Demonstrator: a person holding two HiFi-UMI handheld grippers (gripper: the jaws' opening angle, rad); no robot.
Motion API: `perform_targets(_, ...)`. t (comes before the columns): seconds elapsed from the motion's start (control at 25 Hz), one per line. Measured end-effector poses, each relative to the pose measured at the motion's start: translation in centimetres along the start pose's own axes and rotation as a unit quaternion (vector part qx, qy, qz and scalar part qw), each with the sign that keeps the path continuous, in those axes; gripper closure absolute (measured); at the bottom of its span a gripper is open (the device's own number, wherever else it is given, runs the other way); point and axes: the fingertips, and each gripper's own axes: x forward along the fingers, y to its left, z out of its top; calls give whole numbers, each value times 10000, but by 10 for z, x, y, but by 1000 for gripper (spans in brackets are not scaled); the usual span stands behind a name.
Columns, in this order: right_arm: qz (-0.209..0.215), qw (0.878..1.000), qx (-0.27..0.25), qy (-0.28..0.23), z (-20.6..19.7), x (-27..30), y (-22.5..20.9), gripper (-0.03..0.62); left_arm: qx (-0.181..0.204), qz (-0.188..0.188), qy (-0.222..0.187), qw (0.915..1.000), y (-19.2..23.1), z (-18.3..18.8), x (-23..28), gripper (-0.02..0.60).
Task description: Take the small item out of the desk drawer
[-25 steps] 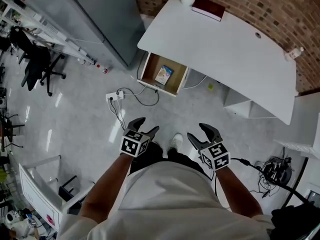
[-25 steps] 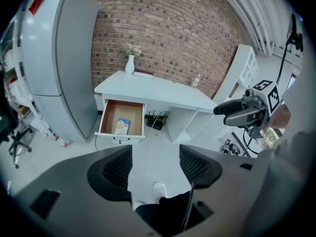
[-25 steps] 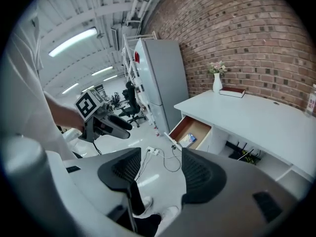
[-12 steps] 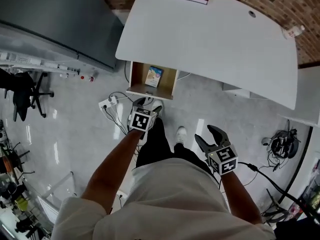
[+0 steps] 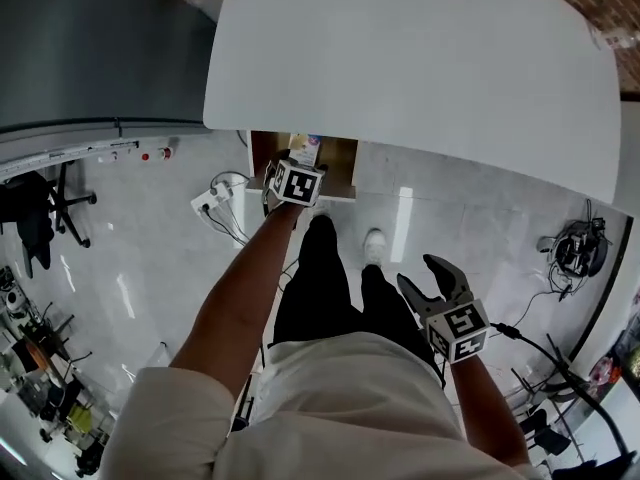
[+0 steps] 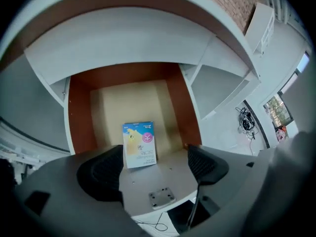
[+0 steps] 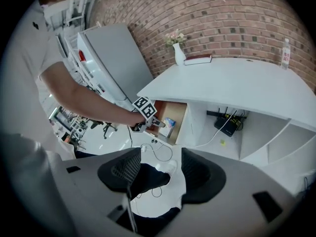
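Observation:
The wood-lined drawer (image 5: 340,168) stands pulled out under the white desk (image 5: 420,68). On its floor (image 6: 128,105) lies the small item, a flat blue and yellow packet (image 6: 139,144), with only its top edge (image 5: 305,145) showing in the head view. My left gripper (image 5: 298,173) hovers over the drawer's front edge. Its jaws are opening, and its midpoint (image 6: 153,167) sits just short of the packet, which no pad touches. My right gripper (image 5: 432,280) hangs open and empty by the person's right hip. From the right gripper view, that gripper (image 7: 155,174) looks toward the left gripper (image 7: 145,113) and the packet (image 7: 169,125).
A power strip with cables (image 5: 210,200) lies on the floor left of the drawer. The person's shoe (image 5: 375,243) is just before the desk. A grey cabinet (image 5: 90,48) stands at left. A cable bundle (image 5: 575,253) sits at right. A vase (image 7: 177,53) and a book (image 7: 197,59) rest on the desk.
The person has stepped up to the desk. My left gripper has reached forward from the waist to the drawer's front, its jaws spreading wider. The right gripper stayed low by the hip.

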Motion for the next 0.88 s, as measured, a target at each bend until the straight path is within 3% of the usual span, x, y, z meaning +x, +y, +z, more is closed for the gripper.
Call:
perform_targets(0.36, 56, 9996, 189, 199, -11, 30, -10, 333, 13, 369, 320, 9988, 35, 7, 70, 186)
perform_targets(0.8, 190, 9951, 389, 892, -41, 39, -15, 333, 49, 766, 805, 9938, 53, -3, 116, 179)
perform_targets(0.84, 183, 9949, 416, 901, -42, 39, -16, 333, -44, 708, 844, 9939, 49, -5, 120, 179)
perform_targets(0.88, 175, 9947, 432, 914, -43, 39, -17, 333, -263, 379, 869, 9951, 35, -5, 122, 179)
